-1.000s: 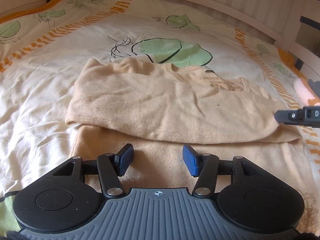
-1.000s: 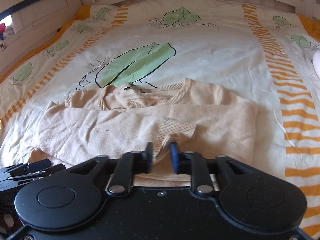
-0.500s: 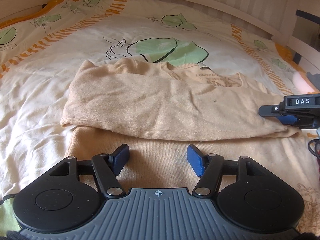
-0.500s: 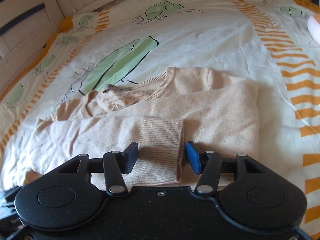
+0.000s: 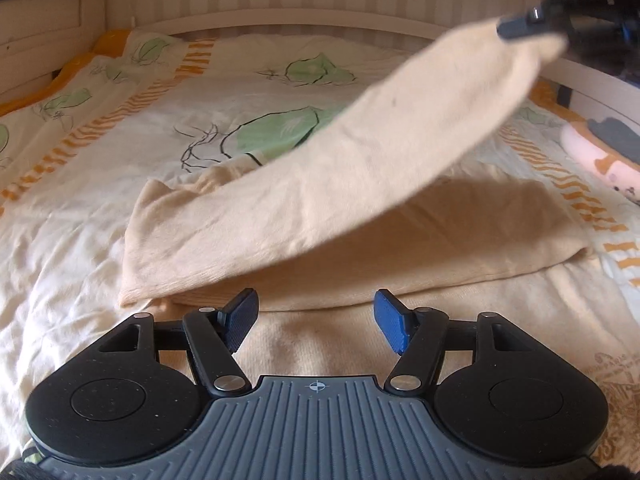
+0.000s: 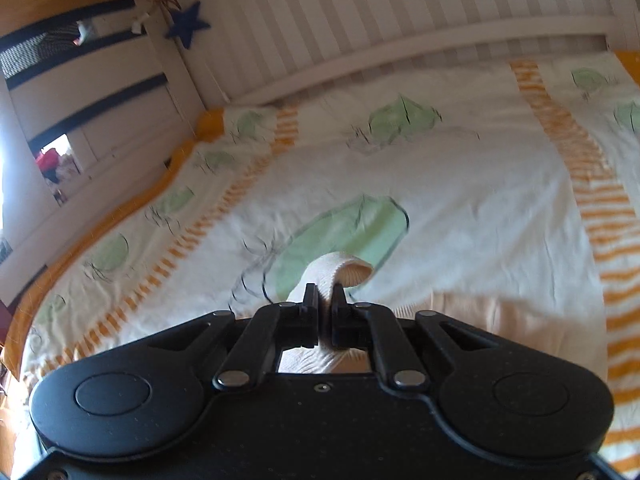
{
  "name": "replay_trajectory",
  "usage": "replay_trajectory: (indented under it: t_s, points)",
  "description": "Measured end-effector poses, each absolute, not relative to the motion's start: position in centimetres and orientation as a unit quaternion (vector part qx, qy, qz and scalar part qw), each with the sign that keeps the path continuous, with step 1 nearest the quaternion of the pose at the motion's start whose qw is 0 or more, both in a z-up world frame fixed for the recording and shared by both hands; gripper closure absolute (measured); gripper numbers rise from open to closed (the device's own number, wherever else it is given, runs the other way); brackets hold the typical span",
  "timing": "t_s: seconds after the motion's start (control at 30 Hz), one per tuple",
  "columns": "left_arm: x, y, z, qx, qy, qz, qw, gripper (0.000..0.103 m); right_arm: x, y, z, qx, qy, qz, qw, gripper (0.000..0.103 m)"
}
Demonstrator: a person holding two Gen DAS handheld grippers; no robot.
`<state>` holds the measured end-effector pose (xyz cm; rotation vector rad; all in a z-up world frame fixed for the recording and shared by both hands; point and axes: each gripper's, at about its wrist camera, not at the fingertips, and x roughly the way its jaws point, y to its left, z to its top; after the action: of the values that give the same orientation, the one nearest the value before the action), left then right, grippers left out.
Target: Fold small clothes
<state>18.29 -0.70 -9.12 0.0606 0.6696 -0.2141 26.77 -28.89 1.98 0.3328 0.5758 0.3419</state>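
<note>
Above the bed's middle, the right claw pinches the beige knitted sweater's ribbed, slightly blurred cuff; the left claw gapes empty near the hem.

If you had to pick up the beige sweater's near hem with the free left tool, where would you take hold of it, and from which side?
I would grip the flat near hem of the sweater lying just ahead of the open left tool, coming in low from the near side. That edge lies flat and uncovered on the bedspread, while the right tool holds the sleeve lifted above it.
</note>
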Motion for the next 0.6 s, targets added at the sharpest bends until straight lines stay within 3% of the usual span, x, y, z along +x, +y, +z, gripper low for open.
replay_trajectory:
  t_s: [0.2, 0.6]
  points:
    - [19.7, -0.2, -9.9, 0.029, 0.342, -0.092, 0.935, 0.041, 27.5, -30.3, 3.8, 0.147, 0.259, 0.135, 0.945, 0.090]
    - [21.6, 4.5, -9.3, -0.065, 0.344, -0.004, 0.937, 0.041, 26.5, -33.4, -0.3, 0.159, 0.313, 0.108, 0.930, 0.089]
